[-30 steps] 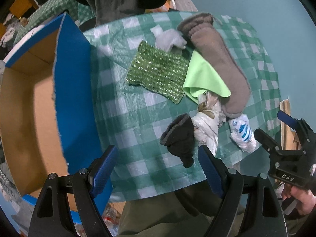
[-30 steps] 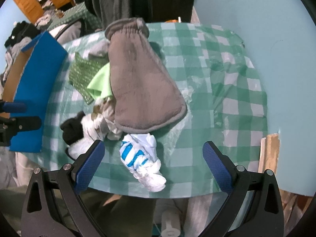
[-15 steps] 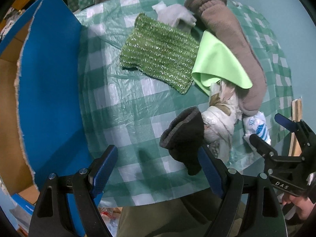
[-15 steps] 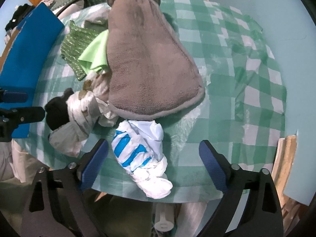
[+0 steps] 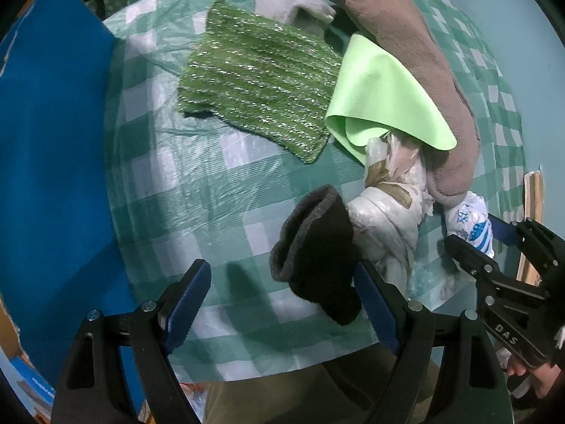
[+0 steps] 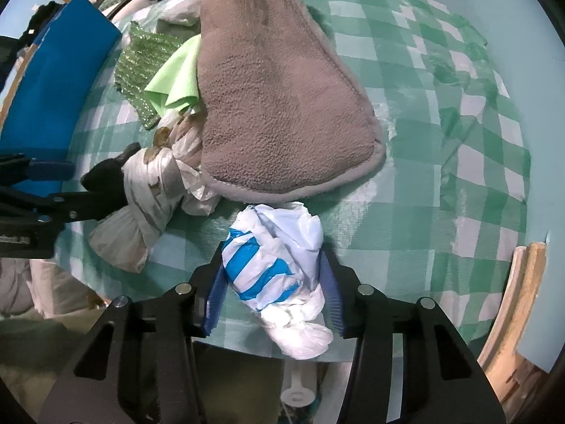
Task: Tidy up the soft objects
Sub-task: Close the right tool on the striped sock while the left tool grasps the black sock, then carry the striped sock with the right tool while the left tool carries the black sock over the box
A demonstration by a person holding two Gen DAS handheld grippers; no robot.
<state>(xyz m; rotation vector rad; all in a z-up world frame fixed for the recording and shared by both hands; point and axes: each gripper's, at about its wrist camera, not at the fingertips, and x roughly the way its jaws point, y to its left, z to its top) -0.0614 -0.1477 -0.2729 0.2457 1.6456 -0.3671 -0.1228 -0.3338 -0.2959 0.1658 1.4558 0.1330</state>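
Soft things lie in a heap on the checked tablecloth (image 5: 183, 190): a sparkly green cloth (image 5: 261, 81), a lime cloth (image 5: 385, 95), a brown fleece mitt (image 6: 275, 99), a knotted white bag (image 5: 392, 219) and a black sock (image 5: 317, 254). My left gripper (image 5: 282, 300) points down and is open, with the black sock between its fingers, against the right one. My right gripper (image 6: 273, 289) is closing its jaws on a blue-and-white plastic bag (image 6: 272, 261) near the table's front edge, and both pads touch the bag.
A cardboard box with a blue wall (image 5: 53, 176) stands at the table's left side. A light grey glove (image 5: 293, 3) lies at the far end of the heap. Wooden slats (image 6: 519, 300) lean beyond the right edge. A person's trousers (image 5: 282, 399) show below the table edge.
Both grippers have sunk toward the table. The left one has come down around the black sock. The right jaws have gone from wide open to closed against the blue-and-white bag.
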